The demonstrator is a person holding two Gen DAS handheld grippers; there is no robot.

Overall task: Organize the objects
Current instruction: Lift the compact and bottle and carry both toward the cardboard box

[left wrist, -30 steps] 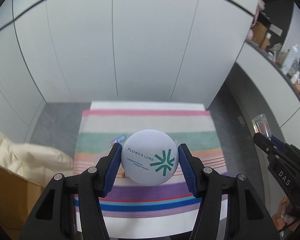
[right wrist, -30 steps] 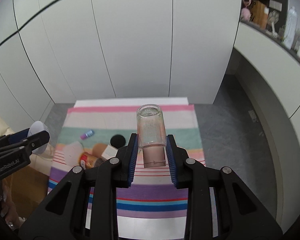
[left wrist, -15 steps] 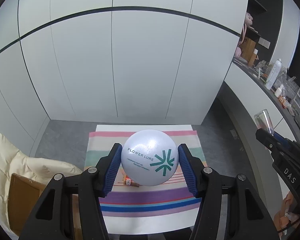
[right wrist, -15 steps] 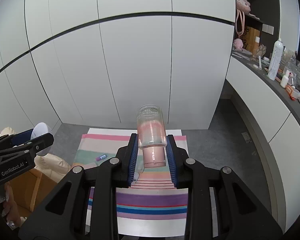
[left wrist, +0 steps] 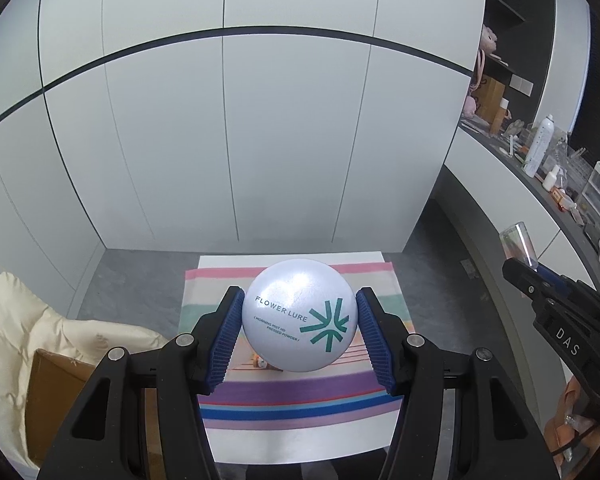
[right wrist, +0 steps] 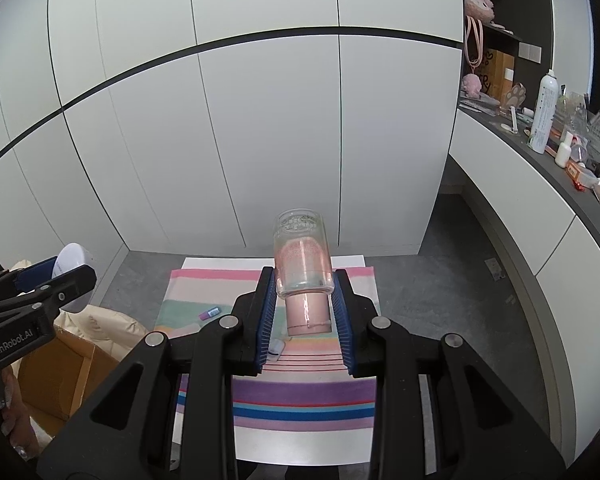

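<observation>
Big white cupboard doors [left wrist: 228,140] fill the back, from 9 o'clock round to 1 o'clock. A long counter [right wrist: 540,168] runs down the 3 o'clock side, and it is crowded with a tall white spray can [right wrist: 544,108], small bottles and boxes. On the floor at 6 o'clock lies a stripy cloth [left wrist: 296,392] on a white table [right wrist: 300,444]. At 8 o'clock sit a soft cream blanket [left wrist: 24,328] and a brown cardboard box [left wrist: 50,392].

The left gripper [left wrist: 299,334] is closed on a round white powder case [left wrist: 299,320] with green letters. The case is up in the air above the cloth and hides the middle of it. The right gripper [right wrist: 303,318] squeezes a pink bottle with a clear cap [right wrist: 304,280], also held up over the cloth.

Down on the cloth rest a tiny pink and blue tube [right wrist: 209,313], a small white thing [right wrist: 277,347] and a small orange thing [left wrist: 260,361], partly hidden behind the held things.
</observation>
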